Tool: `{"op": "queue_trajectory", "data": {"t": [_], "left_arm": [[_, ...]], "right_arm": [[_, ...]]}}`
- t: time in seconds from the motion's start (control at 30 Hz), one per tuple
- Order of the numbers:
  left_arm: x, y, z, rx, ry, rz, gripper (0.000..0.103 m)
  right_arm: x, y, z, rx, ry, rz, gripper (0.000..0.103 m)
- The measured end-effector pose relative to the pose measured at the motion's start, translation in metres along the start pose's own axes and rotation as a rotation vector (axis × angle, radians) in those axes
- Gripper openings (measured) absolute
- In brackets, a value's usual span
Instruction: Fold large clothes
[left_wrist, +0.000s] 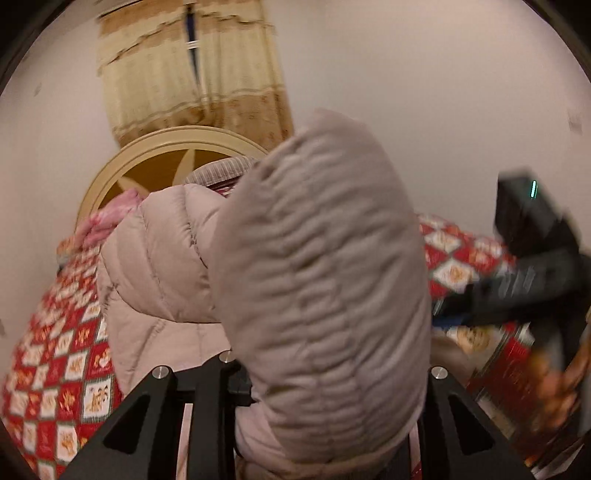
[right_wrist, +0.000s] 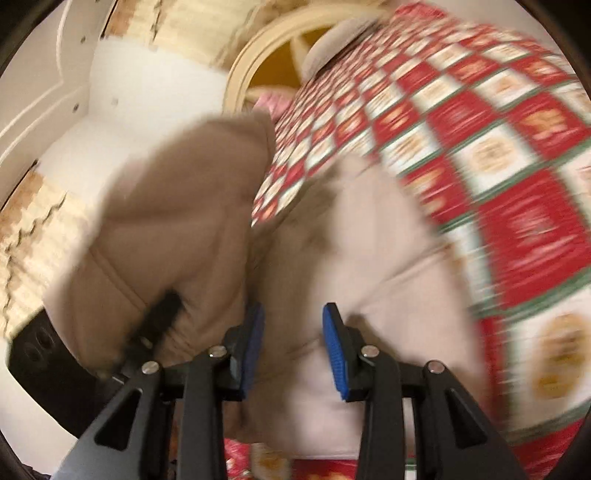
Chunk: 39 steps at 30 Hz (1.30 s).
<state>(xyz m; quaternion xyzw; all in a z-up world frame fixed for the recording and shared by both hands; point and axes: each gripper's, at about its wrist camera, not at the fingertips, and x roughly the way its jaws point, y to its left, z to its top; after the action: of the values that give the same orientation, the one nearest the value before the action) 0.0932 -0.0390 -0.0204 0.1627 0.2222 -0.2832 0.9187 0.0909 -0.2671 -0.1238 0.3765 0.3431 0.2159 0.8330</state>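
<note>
Left wrist view: puffy jacket lifted mid-fold

Left wrist view, read from nine o'clock across: a red-and-white checked bedspread (left_wrist: 59, 369) covers the bed, and a pale puffy jacket (left_wrist: 162, 266) lies on it. A quilted part of that jacket fills the centre and hangs from the left gripper (left_wrist: 325, 424), whose fingers are buried in the cloth, so it appears to be pinching the jacket. At three o'clock the right gripper (left_wrist: 535, 266) shows as a dark blur.

Right wrist view: at nine o'clock a brown fold of the jacket rises; at six o'clock the right gripper's blue pads (right_wrist: 334, 354) stand apart over pale cloth, pressing nothing that I can make out.

My judgement: a fold is under way, one side being carried across. Next, the lifted part needs laying flat and square. No brand, label or writing is readable.
</note>
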Motion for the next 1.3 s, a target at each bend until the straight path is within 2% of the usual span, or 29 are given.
{"op": "queue_trajectory", "data": {"t": [0.07, 0.13, 0.2, 0.3, 0.4, 0.57, 0.6, 0.63, 0.7, 0.73, 0.8, 0.87, 0.97, 1.0, 1.03, 1.07, 1.1, 1.17, 1.2, 1.3], "left_arm": [[0.008, -0.018, -0.007, 0.060, 0.018, 0.001, 0.031], [0.012, -0.041, -0.018, 0.151, 0.020, 0.023, 0.032], [0.016, -0.060, -0.029, 0.257, 0.008, 0.063, 0.033], [0.024, -0.076, -0.042, 0.349, 0.003, 0.096, 0.035], [0.029, -0.083, -0.051, 0.383, -0.002, 0.100, 0.035], [0.034, -0.077, -0.052, 0.394, -0.016, 0.058, 0.036], [0.030, -0.076, -0.057, 0.395, -0.019, 0.046, 0.036], [0.029, -0.075, -0.058, 0.398, -0.022, 0.041, 0.036], [0.027, -0.073, -0.060, 0.406, -0.028, 0.032, 0.038], [0.027, -0.072, -0.060, 0.405, -0.030, 0.026, 0.039], [0.029, -0.072, -0.059, 0.394, -0.029, 0.005, 0.040], [0.031, -0.068, -0.059, 0.381, -0.027, -0.033, 0.042], [0.033, -0.076, -0.060, 0.410, -0.026, -0.048, 0.043], [0.033, -0.081, -0.062, 0.439, -0.025, -0.040, 0.043], [0.033, -0.085, -0.062, 0.469, -0.018, -0.042, 0.043], [0.031, -0.087, -0.062, 0.479, -0.014, -0.056, 0.043], [0.027, -0.085, -0.062, 0.472, -0.003, -0.084, 0.043], [0.015, -0.074, -0.052, 0.424, 0.030, -0.164, 0.043], [0.003, -0.061, -0.043, 0.380, 0.043, -0.217, 0.043], [-0.029, -0.028, -0.028, 0.312, 0.033, -0.310, 0.050]], "right_arm": [[-0.016, -0.020, 0.003, 0.044, -0.042, 0.026, 0.042], [-0.018, -0.028, 0.007, 0.069, -0.072, 0.024, 0.061], [-0.027, -0.042, 0.013, 0.097, -0.101, 0.029, 0.066], [-0.033, -0.048, 0.019, 0.132, -0.132, 0.084, 0.069], [-0.041, -0.047, 0.029, 0.131, -0.155, 0.091, 0.083], [-0.027, -0.030, 0.052, 0.006, -0.082, 0.033, 0.083], [-0.017, -0.022, 0.058, -0.031, -0.053, 0.004, 0.080], [-0.005, -0.012, 0.062, -0.087, -0.013, -0.016, 0.065], [0.017, 0.004, 0.066, -0.197, 0.059, -0.059, 0.043], [0.027, 0.012, 0.068, -0.250, 0.068, -0.093, 0.037], [0.037, 0.015, 0.066, -0.309, 0.077, -0.104, 0.030], [0.045, 0.002, 0.063, -0.281, 0.099, -0.057, 0.029], [0.060, -0.040, 0.057, -0.153, 0.143, 0.005, 0.027], [0.066, -0.055, 0.053, -0.123, 0.151, 0.003, 0.019], [0.068, -0.067, 0.049, -0.107, 0.155, 0.009, 0.017], [0.070, -0.081, 0.043, -0.073, 0.145, 0.057, 0.017], [0.070, -0.095, 0.038, -0.018, 0.133, 0.103, 0.015], [0.069, -0.103, 0.035, 0.027, 0.129, 0.122, 0.014], [0.069, -0.099, 0.034, 0.006, 0.129, 0.101, 0.014], [0.072, -0.090, 0.036, -0.039, 0.130, 0.061, 0.014]]}}
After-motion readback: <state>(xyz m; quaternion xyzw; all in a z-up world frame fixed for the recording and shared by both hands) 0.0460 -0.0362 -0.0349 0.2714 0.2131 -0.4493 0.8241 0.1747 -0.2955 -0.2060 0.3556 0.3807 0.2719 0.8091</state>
